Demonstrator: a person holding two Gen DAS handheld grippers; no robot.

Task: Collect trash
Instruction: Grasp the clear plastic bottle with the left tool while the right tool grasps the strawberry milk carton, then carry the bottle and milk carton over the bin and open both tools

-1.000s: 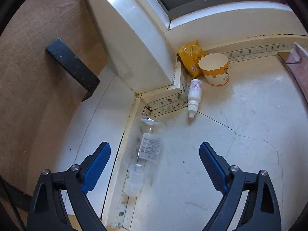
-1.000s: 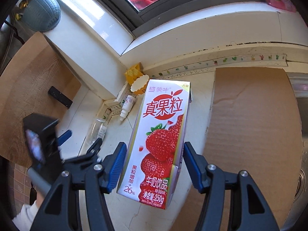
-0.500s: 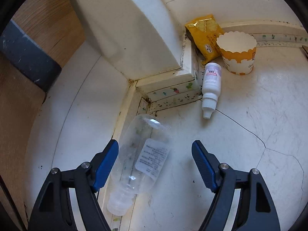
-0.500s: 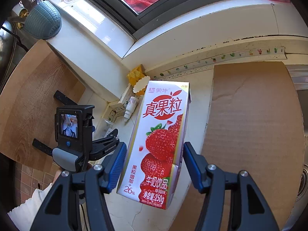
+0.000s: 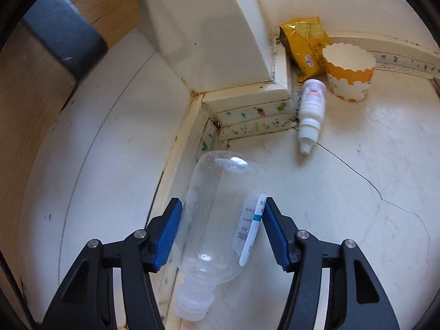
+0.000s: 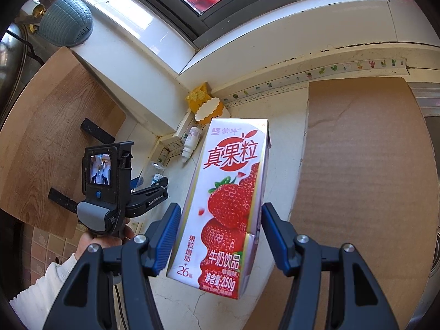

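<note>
A clear plastic bottle (image 5: 217,220) with a white label lies on the white counter (image 5: 343,206), neck toward me, against the raised ledge strip. My left gripper (image 5: 221,211) straddles its body. The jaws are closing, and both blue pads rest against the bottle's sides. In the right wrist view the left gripper (image 6: 150,184) is low at the left, with a hand under it. My right gripper (image 6: 221,209) is shut on a strawberry milk carton (image 6: 228,200), held upright above the counter.
A small white bottle (image 5: 312,107) lies beyond, next to a yellow paper cup (image 5: 349,74) and a yellow snack bag (image 5: 302,41) in the corner. A cardboard sheet (image 6: 357,165) covers the counter at right. A wooden board (image 6: 55,123) stands at left.
The left gripper came down and forward over the clear bottle, and its jaws narrowed onto it. The bottle's label rolled to the right side. The right gripper and carton stayed still.
</note>
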